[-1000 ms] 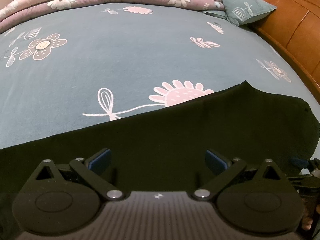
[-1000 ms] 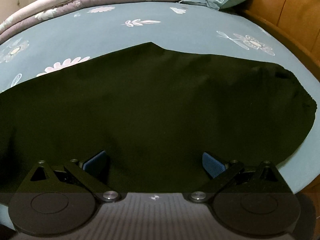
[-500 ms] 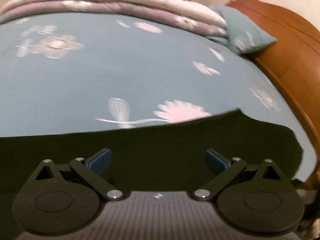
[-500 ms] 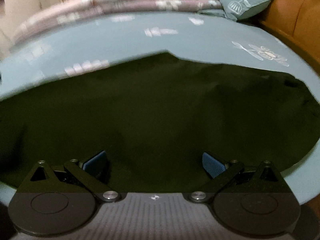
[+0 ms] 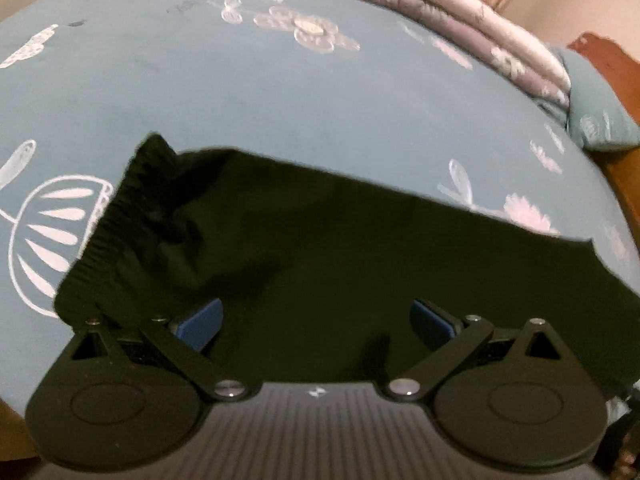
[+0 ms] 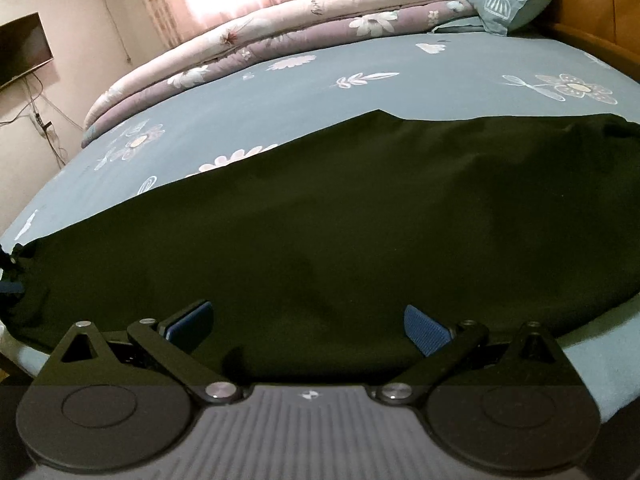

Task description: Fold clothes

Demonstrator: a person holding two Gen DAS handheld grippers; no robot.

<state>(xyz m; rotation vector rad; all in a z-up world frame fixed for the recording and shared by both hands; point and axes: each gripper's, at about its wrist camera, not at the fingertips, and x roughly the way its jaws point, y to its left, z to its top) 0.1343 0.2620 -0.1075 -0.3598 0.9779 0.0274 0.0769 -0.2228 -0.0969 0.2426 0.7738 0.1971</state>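
So the black garment (image 6: 352,216) is lying spread flat across the near part of the blue flowered bedsheet (image 6: 360,68), elastic waistband (image 5: 108,236) bunched at its left end, so probably trousers. We're at the pre-grab stage: both claws are wide apart with nothing in them, the left gripper (image 5: 316,320) sitting over the waistband end and the right gripper (image 6: 308,324) over the middle. Next move, we reckon, is pinching an edge at each end and lifting together. Compared with 1 second ago, our left view has swung over so the waistband shows.
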